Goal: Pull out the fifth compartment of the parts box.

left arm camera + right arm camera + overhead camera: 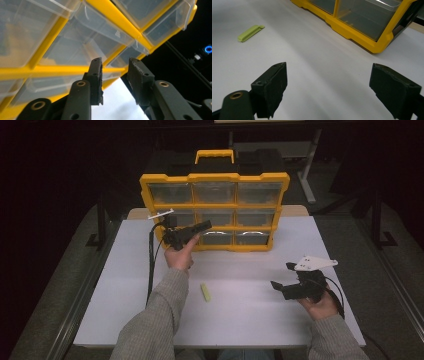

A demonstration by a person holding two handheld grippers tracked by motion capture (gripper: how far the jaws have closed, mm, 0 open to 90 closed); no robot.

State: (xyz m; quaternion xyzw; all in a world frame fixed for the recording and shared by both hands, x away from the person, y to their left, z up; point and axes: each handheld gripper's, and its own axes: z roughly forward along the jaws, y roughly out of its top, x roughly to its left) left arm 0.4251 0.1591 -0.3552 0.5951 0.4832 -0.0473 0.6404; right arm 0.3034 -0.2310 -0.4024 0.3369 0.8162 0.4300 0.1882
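A yellow organiser (215, 177) with clear drawers stands upright at the back of the white table (250, 320). My left gripper (206, 225) is held up against its lower left drawers. In the left gripper view its jaws (115, 66) stand a little apart in front of a yellow bar (62, 70) and a clear drawer edge, with nothing pressed between the pads. My right gripper (281, 276) hovers low over the table at the right, its jaws (328, 75) wide open with nothing in them. A small light-green clip (205, 292) lies flat on the table between the two hands.
The organiser's yellow handle (215, 155) sticks up behind it. In the right gripper view the green clip (250, 33) lies far left and the organiser's bottom corner (377, 47) is ahead to the right. A black cable (151, 270) trails from the left gripper.
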